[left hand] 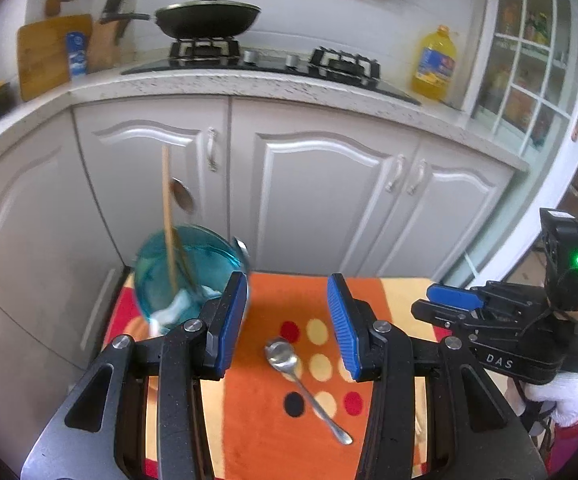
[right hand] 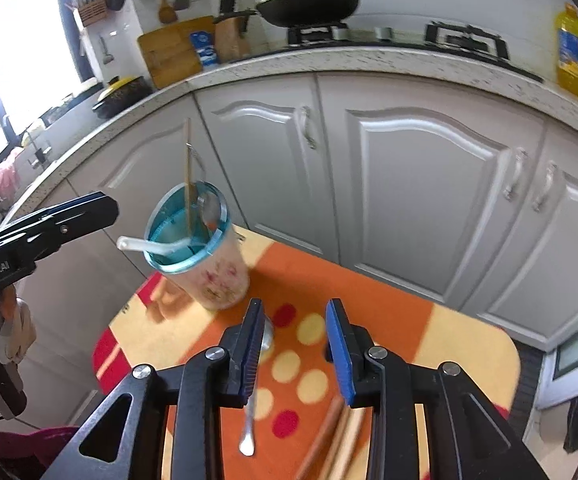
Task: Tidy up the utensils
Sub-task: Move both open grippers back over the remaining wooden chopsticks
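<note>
Kitchen cabinets are backing a small surface (right hand: 469,344) with an orange spotted cover. Both tools are hanging empty, partly open: left tool (left hand: 287,320) and right tool (right hand: 295,344) over the metal spoon (left hand: 285,358) lying near the blue-rimmed cup (right hand: 205,256). Whichever tool is taking it should be straddling the handle squarely before closing.

home kitchen | gas hob (left hand: 273,58) | wok (left hand: 205,18) | cabinets (left hand: 321,196)

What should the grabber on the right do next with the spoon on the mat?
Probably lower the right hand-held gripper and close on the metal spoon. It lies loose on the mat, jaws are open and empty, and the cup already holds other utensils.
</note>
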Motion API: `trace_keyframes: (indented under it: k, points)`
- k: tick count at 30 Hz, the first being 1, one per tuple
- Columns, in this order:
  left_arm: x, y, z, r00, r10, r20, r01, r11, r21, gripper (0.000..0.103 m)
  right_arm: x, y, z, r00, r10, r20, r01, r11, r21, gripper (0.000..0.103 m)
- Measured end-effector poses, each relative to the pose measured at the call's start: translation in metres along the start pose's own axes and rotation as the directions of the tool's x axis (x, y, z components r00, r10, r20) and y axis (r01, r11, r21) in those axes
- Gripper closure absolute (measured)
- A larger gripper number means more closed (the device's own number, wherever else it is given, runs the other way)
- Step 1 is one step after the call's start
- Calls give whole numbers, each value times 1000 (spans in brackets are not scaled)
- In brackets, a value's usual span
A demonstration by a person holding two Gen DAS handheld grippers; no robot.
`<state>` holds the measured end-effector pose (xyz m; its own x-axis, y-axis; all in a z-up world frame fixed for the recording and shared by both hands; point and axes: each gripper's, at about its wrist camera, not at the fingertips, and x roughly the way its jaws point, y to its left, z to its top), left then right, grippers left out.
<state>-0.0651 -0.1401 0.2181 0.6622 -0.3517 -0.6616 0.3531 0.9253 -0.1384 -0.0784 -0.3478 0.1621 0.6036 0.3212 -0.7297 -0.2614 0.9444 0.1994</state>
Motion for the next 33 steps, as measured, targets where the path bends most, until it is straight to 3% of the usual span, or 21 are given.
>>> trace_keyframes:
  k: [10, 13, 19, 24, 33]
  points:
    - [38, -37, -24, 989, -83, -123, 85, 996, 9, 62, 12, -46, -48, 993, -48, -112, 58, 995, 85, 72]
    - [53, -42, -34, 982, -88, -169, 90, 996, 2, 62, 30, -55, -66, 981, -32, -190, 53, 993, 106, 72]
    - [80, -40, -54, 962, -81, -259, 79, 997, -18, 62, 66, -55, -89, 962, -46, -270, 73, 993, 89, 72]
    - [91, -46, -72, 945, -89, -316, 93, 996, -2, 62, 94, -54, -96, 937, -123, -327, 141, 990, 31, 72]
    - [105, -51, -77, 930, -90, -355, 95, 995, -5, 62, 102, -63, -94, 940, -115, -322, 135, 990, 40, 72]
